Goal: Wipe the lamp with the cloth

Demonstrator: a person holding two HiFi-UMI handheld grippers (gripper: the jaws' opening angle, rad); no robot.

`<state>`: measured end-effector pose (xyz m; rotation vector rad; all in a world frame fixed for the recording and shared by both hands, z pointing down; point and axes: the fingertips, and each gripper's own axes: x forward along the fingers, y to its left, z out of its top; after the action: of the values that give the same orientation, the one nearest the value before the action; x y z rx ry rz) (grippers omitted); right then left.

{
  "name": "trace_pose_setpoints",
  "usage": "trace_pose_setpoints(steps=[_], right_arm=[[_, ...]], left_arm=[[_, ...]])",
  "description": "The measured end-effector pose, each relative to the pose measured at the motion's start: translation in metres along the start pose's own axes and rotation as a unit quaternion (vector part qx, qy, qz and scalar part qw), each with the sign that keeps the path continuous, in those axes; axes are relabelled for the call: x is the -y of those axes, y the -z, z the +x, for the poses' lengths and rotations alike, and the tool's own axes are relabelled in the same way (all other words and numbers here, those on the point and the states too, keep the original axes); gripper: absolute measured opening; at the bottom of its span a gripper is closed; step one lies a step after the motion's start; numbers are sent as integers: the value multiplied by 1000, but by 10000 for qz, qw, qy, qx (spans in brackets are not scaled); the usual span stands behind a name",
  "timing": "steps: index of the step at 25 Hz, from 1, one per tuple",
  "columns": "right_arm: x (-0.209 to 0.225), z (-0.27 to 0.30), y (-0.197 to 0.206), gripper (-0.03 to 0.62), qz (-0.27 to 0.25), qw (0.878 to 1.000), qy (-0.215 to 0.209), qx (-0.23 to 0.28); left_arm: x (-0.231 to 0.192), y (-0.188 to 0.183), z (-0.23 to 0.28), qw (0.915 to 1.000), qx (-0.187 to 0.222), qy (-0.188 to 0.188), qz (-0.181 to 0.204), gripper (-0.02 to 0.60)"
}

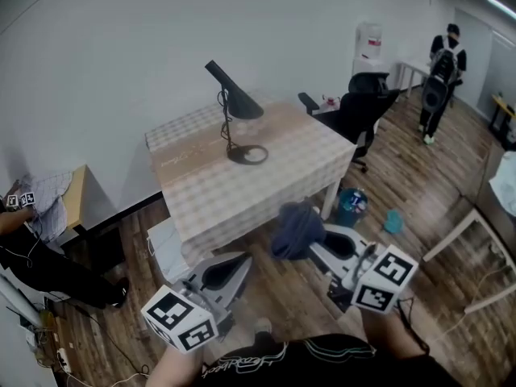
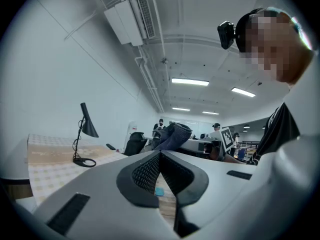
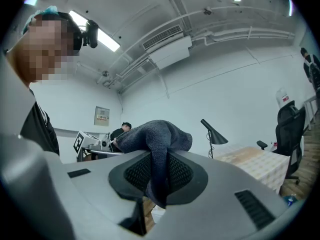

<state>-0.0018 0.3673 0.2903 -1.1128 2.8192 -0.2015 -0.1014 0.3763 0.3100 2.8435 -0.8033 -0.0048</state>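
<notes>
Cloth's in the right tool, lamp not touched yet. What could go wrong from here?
1. The lamp is tall, on a thin stem and a small ring base. The left tool is shut, empty and away from it, so a wiping push could tip or slide the lamp.
2. The right tool pinches only a narrow fold of the cloth. The bunched rest may pull free when dragged over the shade.
</notes>
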Motion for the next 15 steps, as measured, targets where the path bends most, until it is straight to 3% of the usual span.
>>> trace_pose_setpoints(steps=[8, 15], right_arm=[[65, 88, 6, 57, 103, 9995, 276, -135], [95, 165, 2, 57, -39, 9990, 385, -227]], left_arm=[[-111, -6, 39, 9996, -152, 78, -203, 0], [-201, -18, 48, 9995, -103, 68, -301, 0]])
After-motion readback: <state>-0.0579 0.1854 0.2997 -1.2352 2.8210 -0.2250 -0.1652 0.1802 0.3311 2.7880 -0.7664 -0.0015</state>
